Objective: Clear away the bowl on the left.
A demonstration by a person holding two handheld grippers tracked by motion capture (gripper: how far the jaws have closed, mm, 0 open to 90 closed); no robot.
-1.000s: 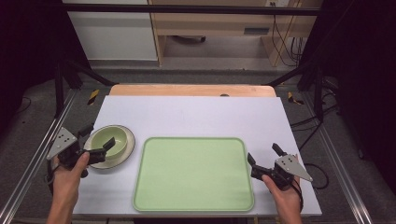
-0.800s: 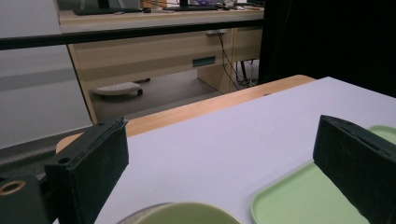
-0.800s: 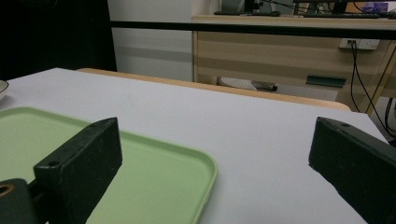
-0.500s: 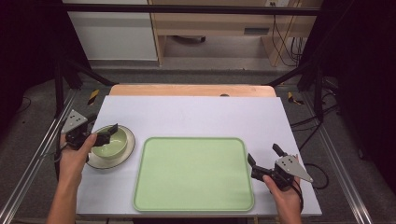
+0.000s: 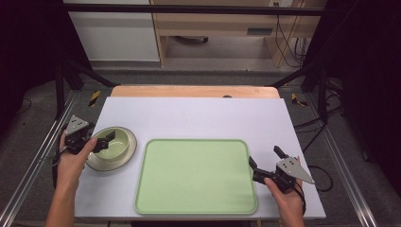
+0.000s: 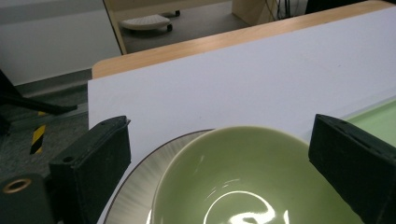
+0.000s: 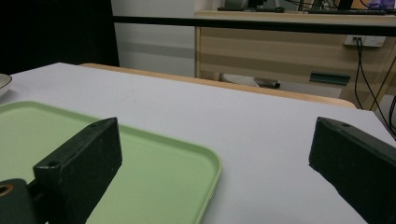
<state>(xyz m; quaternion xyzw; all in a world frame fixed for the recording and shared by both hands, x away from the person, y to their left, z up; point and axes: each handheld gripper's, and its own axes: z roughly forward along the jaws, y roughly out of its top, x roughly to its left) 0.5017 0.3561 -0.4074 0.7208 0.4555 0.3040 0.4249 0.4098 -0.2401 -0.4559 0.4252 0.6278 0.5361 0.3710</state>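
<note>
Since a second earlier the left gripper [image 5: 103, 140] had shifted from the near-left of the bowl [image 5: 115, 144] up to its left rim, jaws now reaching in over it; the right gripper [image 5: 264, 164] hadn't budged. Nearest the person, the right gripper sat just off the tray's [image 5: 196, 208] right edge, jaws spread wide, holding nothing, hovering above the table [image 5: 213, 116] as far as I could tell. Left gripper view showed its jaws wide apart too, straddling the bowl [image 6: 252, 179] rim, not clamped on anything; whether a jaw was touching the rim I couldn't tell. The bowl sat on the plate [image 5: 129, 153], left of the tray, plate edge just beside the tray edge. Risks, my read: closing on the rim off-centre could tip the bowl or skate it across the plate; glazed surface looked slick, so a shallow pinch might slip on lift. Dragging instead of lifting could shove the plate into the tray lip. Further out, only bare table surface and the wooden edge [image 5: 189, 91].
</note>
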